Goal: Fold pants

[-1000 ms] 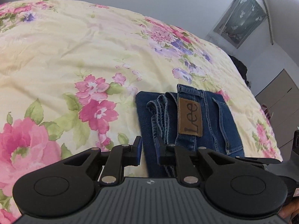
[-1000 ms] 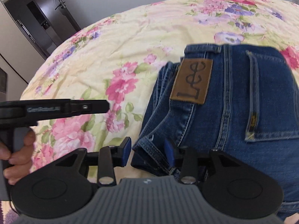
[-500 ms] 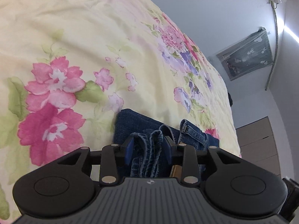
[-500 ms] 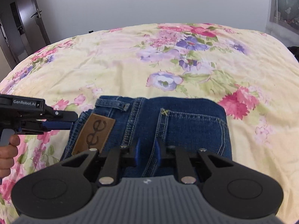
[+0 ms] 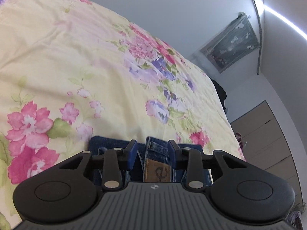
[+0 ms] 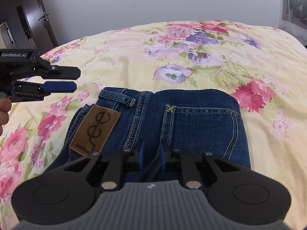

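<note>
Blue jeans (image 6: 191, 122) lie folded into a compact stack on the floral bedspread, brown Lee patch (image 6: 96, 129) facing up. My right gripper (image 6: 151, 156) hovers over the near edge of the stack, jaws a little apart with nothing between them. My left gripper (image 5: 152, 154) is above the stack's waistband end (image 5: 155, 149), jaws open and empty. The left gripper also shows in the right wrist view (image 6: 61, 79) at the left, raised above the bed beside the jeans.
The yellow floral bedspread (image 6: 191, 53) spreads all around the jeans. A dark door (image 6: 28, 19) stands at the far left, a wardrobe (image 5: 268, 143) to the right of the bed, and grey walls behind.
My left gripper let go of the waistband folds, opened and lifted off the jeans. My right gripper opened slightly and stayed over the stack's near edge.
</note>
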The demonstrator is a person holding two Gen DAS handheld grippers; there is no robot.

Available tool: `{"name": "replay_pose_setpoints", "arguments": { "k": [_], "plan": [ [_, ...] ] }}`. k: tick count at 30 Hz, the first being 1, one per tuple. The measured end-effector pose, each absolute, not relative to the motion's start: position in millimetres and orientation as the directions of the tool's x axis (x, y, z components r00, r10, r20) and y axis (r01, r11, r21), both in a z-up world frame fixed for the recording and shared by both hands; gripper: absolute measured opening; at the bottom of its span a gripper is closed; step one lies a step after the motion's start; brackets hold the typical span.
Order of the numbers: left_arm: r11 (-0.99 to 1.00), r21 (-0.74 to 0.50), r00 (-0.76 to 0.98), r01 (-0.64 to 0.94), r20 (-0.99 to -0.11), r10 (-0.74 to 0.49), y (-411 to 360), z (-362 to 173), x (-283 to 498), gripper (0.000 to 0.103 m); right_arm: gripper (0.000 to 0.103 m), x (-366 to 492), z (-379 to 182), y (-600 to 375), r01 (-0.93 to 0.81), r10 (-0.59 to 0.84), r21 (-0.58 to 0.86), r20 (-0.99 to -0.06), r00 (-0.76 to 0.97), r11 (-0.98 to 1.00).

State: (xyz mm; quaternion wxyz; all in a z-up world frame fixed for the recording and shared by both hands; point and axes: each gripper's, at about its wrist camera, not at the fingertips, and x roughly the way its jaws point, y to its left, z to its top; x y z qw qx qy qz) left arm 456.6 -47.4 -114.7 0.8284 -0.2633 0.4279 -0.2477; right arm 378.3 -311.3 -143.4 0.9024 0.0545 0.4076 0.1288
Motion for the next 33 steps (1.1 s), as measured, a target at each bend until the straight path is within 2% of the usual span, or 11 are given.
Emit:
{"name": "replay_pose_setpoints", "arguments": {
  "k": [9, 11, 15, 18, 20, 21, 23, 25, 29, 33],
  "plan": [
    [0.772, -0.620, 0.464, 0.139, -0.648, -0.604, -74, -142, 458, 0.038, 0.014, 378, -142, -312, -0.206, 0.311, 0.234, -0.726, 0.613, 0.950],
    [0.773, -0.621, 0.472, 0.132, -0.646, -0.600, -75, -148, 463, 0.042, 0.014, 378, -143, -315, -0.207, 0.325, 0.251, -0.724, 0.608, 0.946],
    [0.748, -0.647, 0.460, 0.148, -0.624, -0.631, -83, -158, 472, 0.042, 0.014, 381, -147, -322, -0.199, 0.358, 0.299, -0.716, 0.599, 0.933],
    [0.776, -0.605, 0.490, 0.179, -0.629, -0.604, -92, -155, 469, 0.032, 0.014, 385, -152, -334, -0.156, 0.400, 0.386, -0.703, 0.588, 0.909],
    [0.808, -0.542, 0.523, 0.230, -0.632, -0.572, -98, -145, 460, 0.020, 0.013, 386, -154, -343, -0.126, 0.431, 0.448, -0.689, 0.583, 0.885],
    [0.832, -0.484, 0.541, 0.270, -0.639, -0.547, -103, -137, 454, 0.010, 0.011, 385, -153, -346, -0.115, 0.441, 0.467, -0.685, 0.580, 0.877],
    [0.870, -0.363, 0.578, 0.334, -0.650, -0.493, -115, -118, 440, 0.010, 0.011, 381, -147, -352, -0.091, 0.440, 0.482, -0.687, 0.579, 0.872],
    [0.890, -0.283, 0.609, 0.357, -0.652, -0.451, -124, -98, 425, 0.008, 0.015, 375, -137, -358, -0.076, 0.418, 0.469, -0.687, 0.594, 0.880],
    [0.900, -0.253, 0.624, 0.355, -0.653, -0.430, -117, -76, 410, 0.007, 0.019, 358, -112, -380, -0.061, 0.353, 0.413, -0.681, 0.641, 0.909],
    [0.919, -0.248, 0.594, 0.306, -0.705, -0.388, -102, -94, 414, 0.007, 0.019, 348, -100, -394, -0.074, 0.286, 0.318, -0.698, 0.657, 0.945]
  ]
}}
